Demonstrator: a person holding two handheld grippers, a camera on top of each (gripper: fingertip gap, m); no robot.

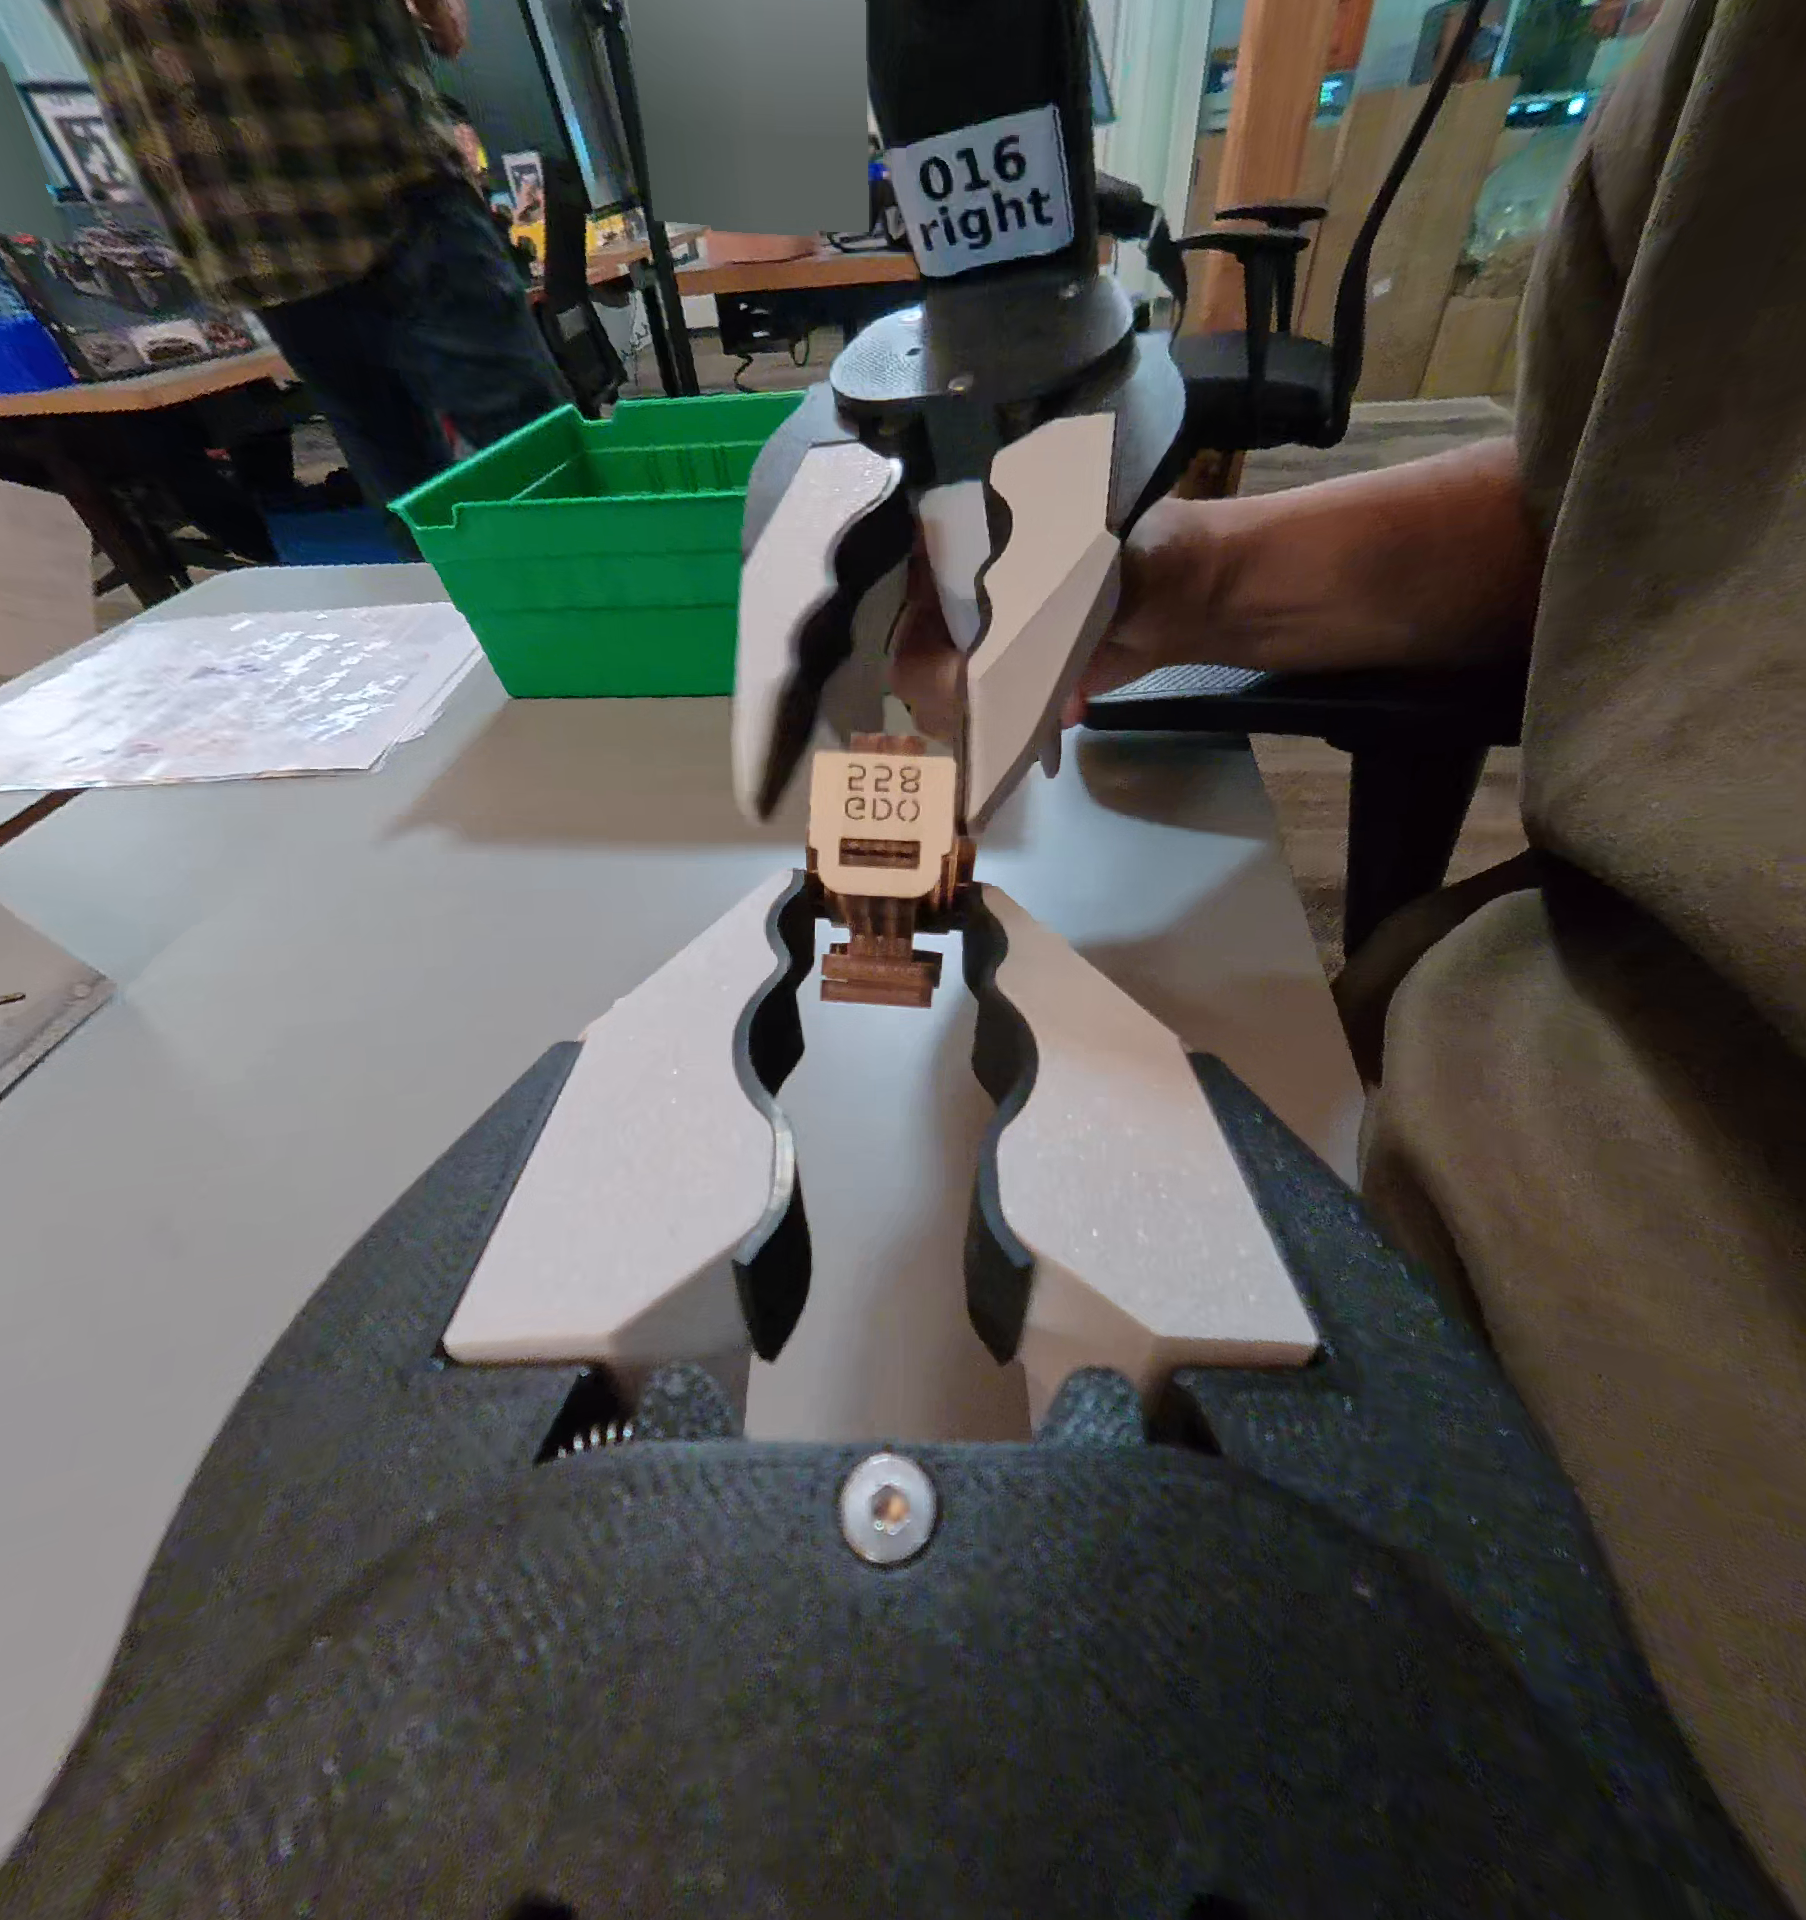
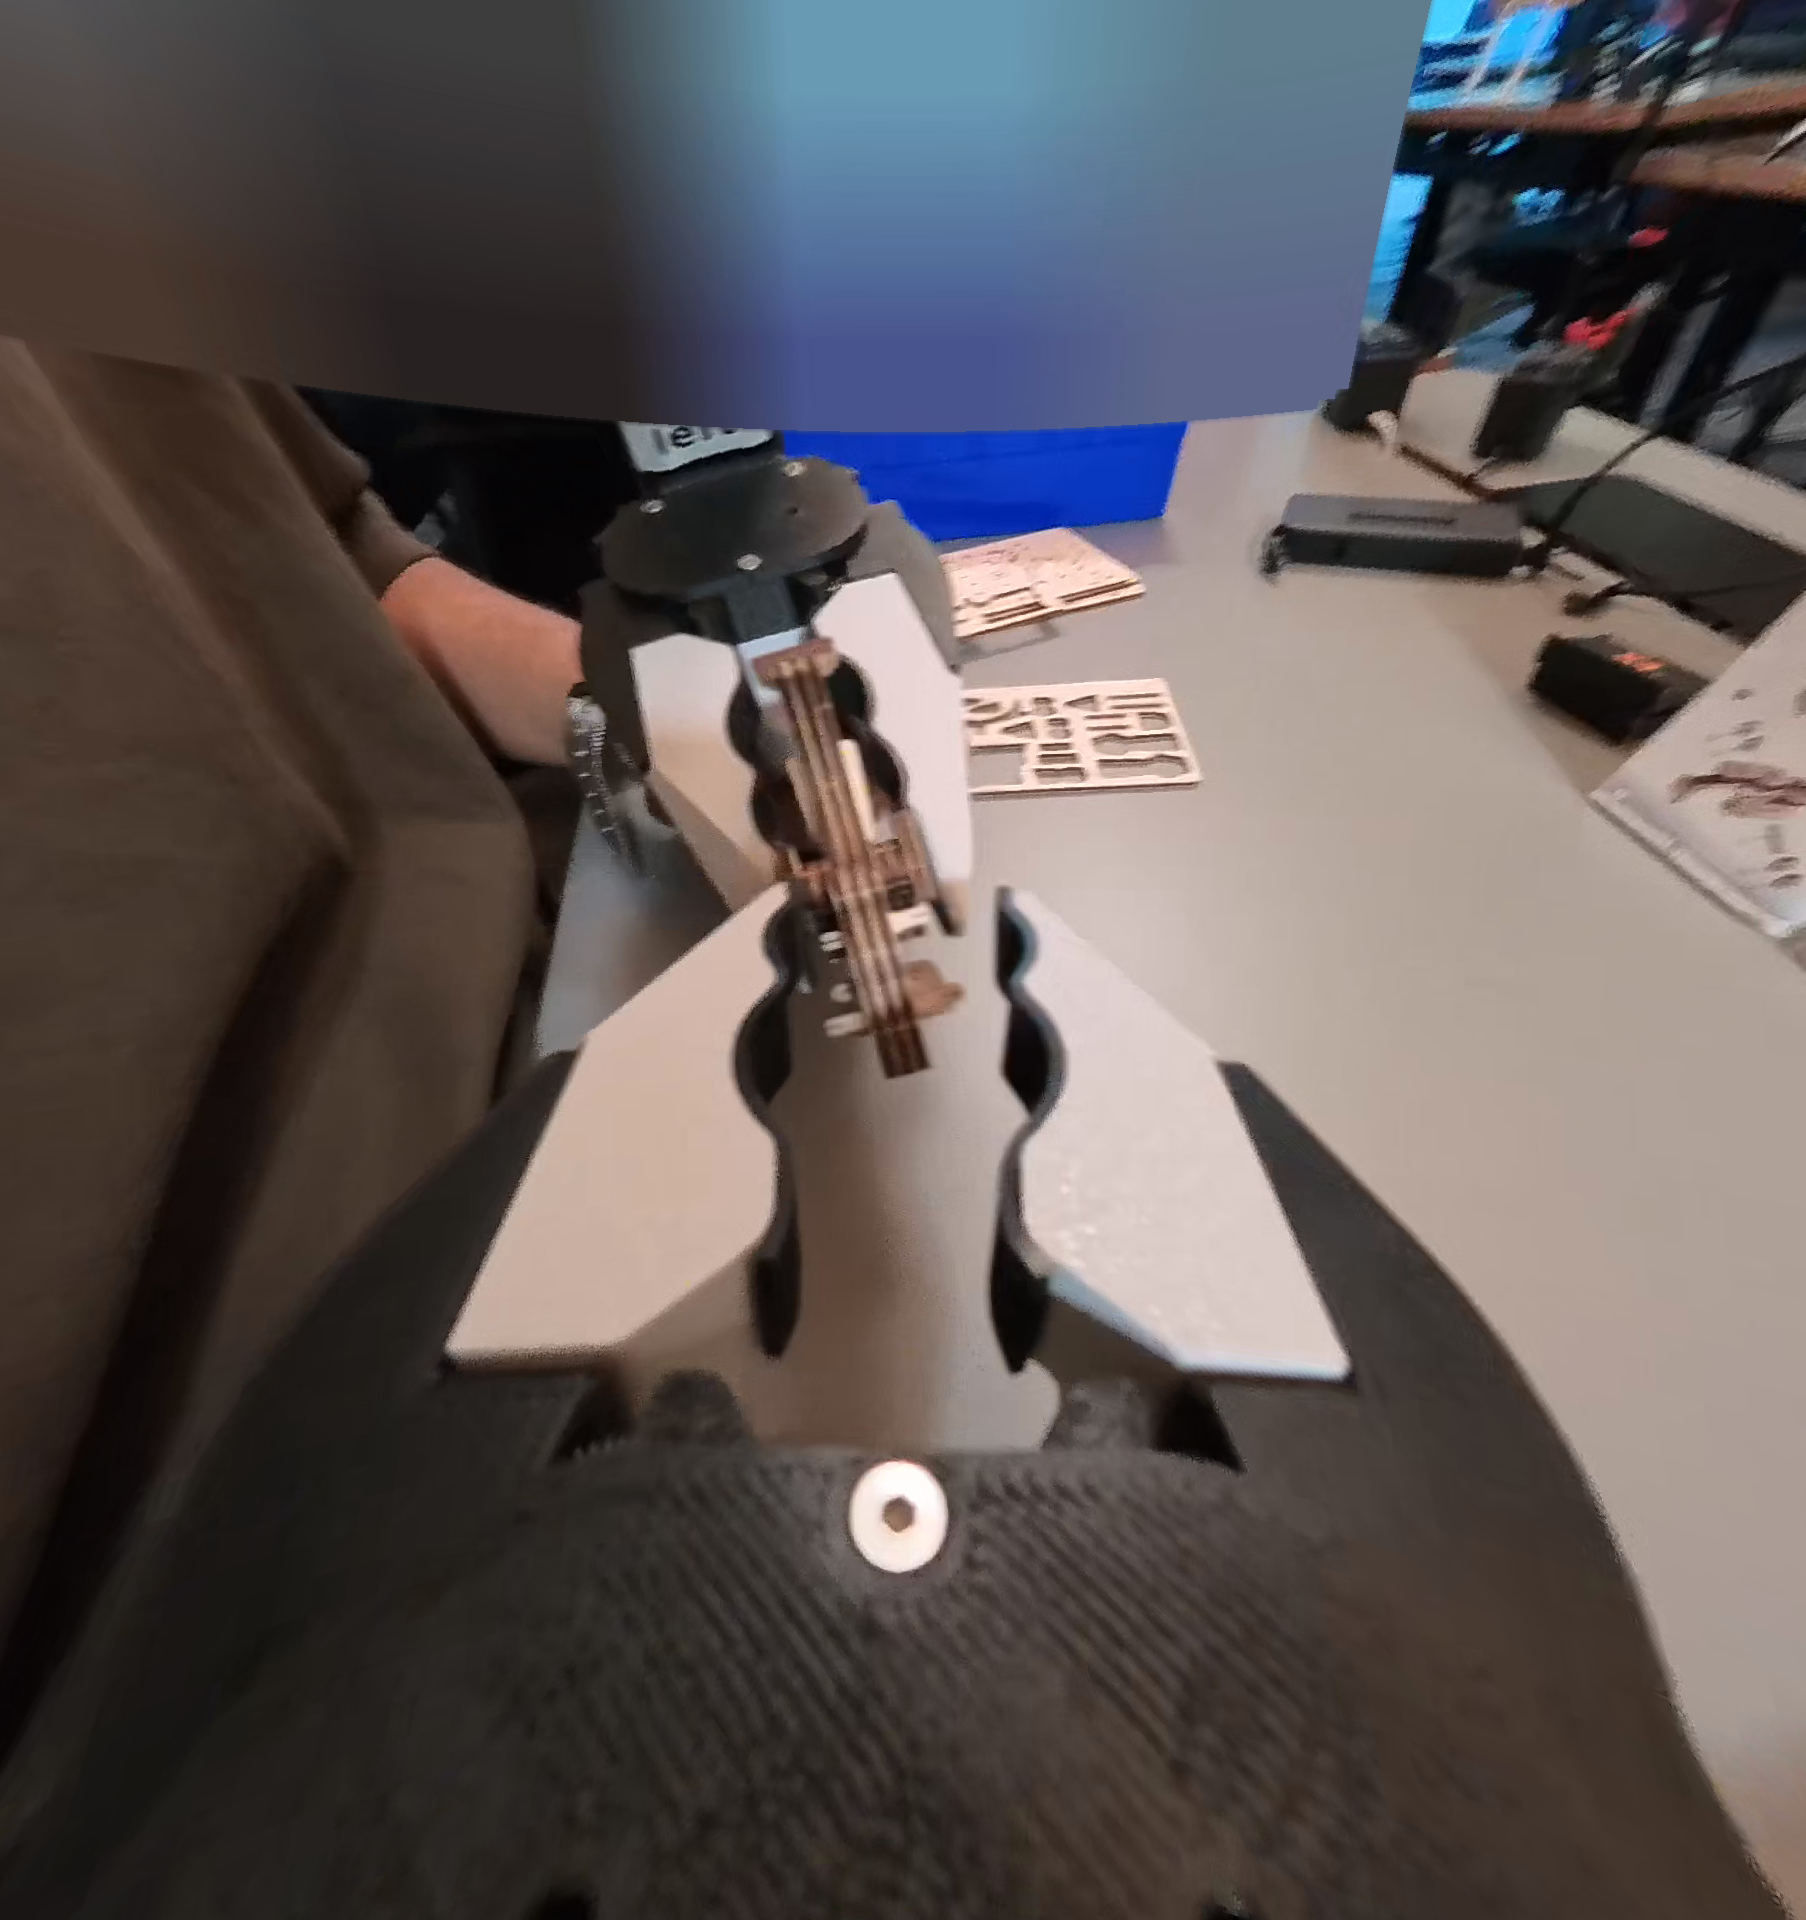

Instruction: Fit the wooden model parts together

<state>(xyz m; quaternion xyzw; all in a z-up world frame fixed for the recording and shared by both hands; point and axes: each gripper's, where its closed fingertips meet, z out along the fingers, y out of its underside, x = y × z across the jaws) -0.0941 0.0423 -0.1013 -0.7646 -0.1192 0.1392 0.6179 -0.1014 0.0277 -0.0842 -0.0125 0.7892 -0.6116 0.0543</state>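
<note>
Your left gripper (image 1: pixel 883 899) clamps the layered brown wooden model (image 1: pixel 881 935), its long axis upright between your right gripper's (image 2: pixel 894 914) parted fingers.

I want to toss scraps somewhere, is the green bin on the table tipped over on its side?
No, the green bin stands upright on the table, its open top facing up, in the left wrist view.

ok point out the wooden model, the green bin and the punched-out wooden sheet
wooden model (image 1: pixel 881 831): left wrist view, on its pale front plate
green bin (image 1: pixel 577 582): left wrist view, on its near outer wall
punched-out wooden sheet (image 2: pixel 1081 736): right wrist view, on the sheet's middle, flat on the table
</note>
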